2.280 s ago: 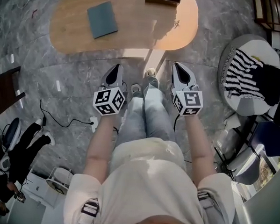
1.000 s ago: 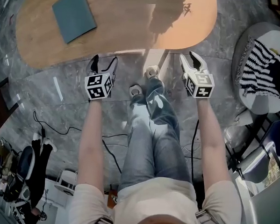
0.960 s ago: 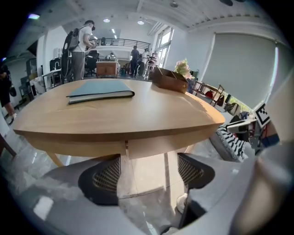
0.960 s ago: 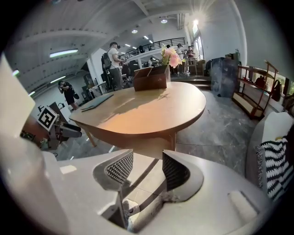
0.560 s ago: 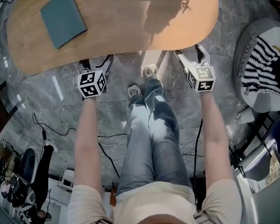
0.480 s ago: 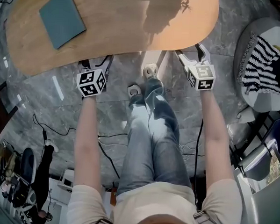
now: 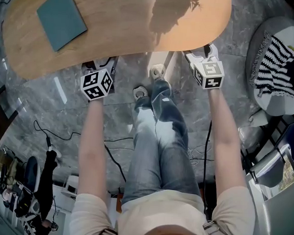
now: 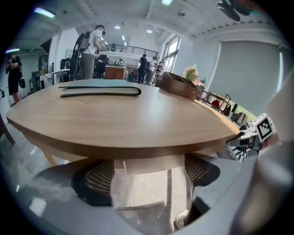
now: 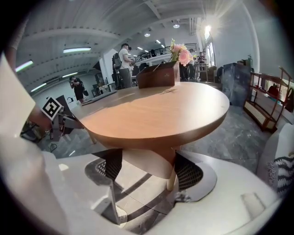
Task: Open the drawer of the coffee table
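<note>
Since earlier, L gripper (image 7: 101, 65) & R gripper (image 7: 199, 52) moved up to tabletop (image 7: 117, 19) near edge; jaws just opened, empty.

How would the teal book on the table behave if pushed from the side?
The book lies flat and looks thin, so it would probably slide rather than tip. The table top looks smooth, so it may slide easily. Its edges look straight, so it is likely fairly stiff.

Book (image 7: 61, 16) on coffee table (image 7: 127, 27), shoes (image 7: 158, 71) before it
</note>
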{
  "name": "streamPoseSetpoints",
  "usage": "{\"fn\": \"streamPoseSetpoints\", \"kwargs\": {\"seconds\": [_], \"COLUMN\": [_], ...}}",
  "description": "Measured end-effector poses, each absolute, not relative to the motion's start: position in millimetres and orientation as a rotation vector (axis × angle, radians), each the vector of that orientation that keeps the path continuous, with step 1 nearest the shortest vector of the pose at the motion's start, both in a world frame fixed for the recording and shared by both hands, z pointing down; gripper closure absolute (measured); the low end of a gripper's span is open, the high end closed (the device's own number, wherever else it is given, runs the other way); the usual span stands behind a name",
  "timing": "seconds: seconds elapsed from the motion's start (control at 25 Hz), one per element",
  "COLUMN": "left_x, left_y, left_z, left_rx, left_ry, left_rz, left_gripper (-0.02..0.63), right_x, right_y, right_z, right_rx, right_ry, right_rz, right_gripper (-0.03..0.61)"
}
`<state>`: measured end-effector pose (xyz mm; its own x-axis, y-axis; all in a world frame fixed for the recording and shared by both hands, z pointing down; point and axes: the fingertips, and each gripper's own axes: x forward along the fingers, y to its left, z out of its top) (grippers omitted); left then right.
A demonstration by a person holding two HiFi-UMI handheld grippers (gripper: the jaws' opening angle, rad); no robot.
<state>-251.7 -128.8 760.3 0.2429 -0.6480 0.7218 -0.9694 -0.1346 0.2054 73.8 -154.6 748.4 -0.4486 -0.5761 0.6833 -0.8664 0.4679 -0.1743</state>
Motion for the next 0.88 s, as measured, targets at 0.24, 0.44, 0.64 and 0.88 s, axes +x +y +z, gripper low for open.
{"fn": "streamPoseSetpoints", "kwargs": {"seconds": [0.24, 0.44, 0.64, 0.88], "left_x": [-239.3, -237.8, -239.6, -238.7], "left_y": [-127.7, -128.3, -127.0, -127.0], "left_z": [757.2, 758.2, 760.1, 761.7], "left_rx": [1.871, 1.875, 1.885, 1.865], "left_ry": [-1.454, -1.455, -1.451, -1.440], "left_rz": [0.620, 0.625, 0.668, 0.669], "left_gripper": [0.132, 0.152, 0.176, 0.176], "right_x": [74.5, 74.8, 73.0, 75.2], "right_y": [-152.1, -151.7, -152.8, -150.4], "right_z": [748.9, 749.7, 748.7, 752.4], "right_rx": [1.217, 1.221, 1.220, 1.224], "right_ry": [-2.158, -2.146, -2.144, -2.125], "right_rz": [0.719, 0.725, 0.725, 0.738], "right_gripper": [0.219, 0.219, 0.222, 0.225]}}
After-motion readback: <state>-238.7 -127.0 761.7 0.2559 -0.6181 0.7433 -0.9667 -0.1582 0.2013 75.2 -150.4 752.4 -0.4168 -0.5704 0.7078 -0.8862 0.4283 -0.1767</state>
